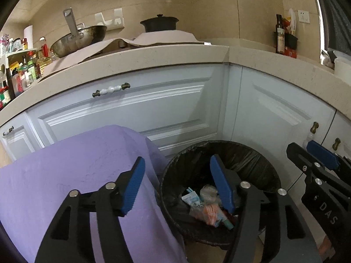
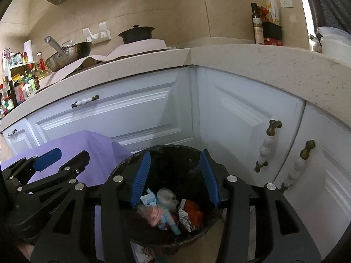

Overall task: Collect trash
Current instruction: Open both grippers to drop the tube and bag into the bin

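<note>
Bin (image 2: 122, 171) with black liner sits on the floor by the white cabinets, beside a purple cloth (image 1: 72, 175). Inside: wrappers (image 2: 153, 214) and crumpled packets. Both grippers, left (image 1: 177, 188) and right (image 2: 175, 179), hover over it, jaws open, nothing held.

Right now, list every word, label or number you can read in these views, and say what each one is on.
"DAS": white letters on the black body of the right tool, seen in the left wrist view.
Too small or blurred to read: the label on the dark bottle on the counter, the jars and bottles on the rack, the wrappers in the trash bin, and the embossed mark on the left tool.
</note>
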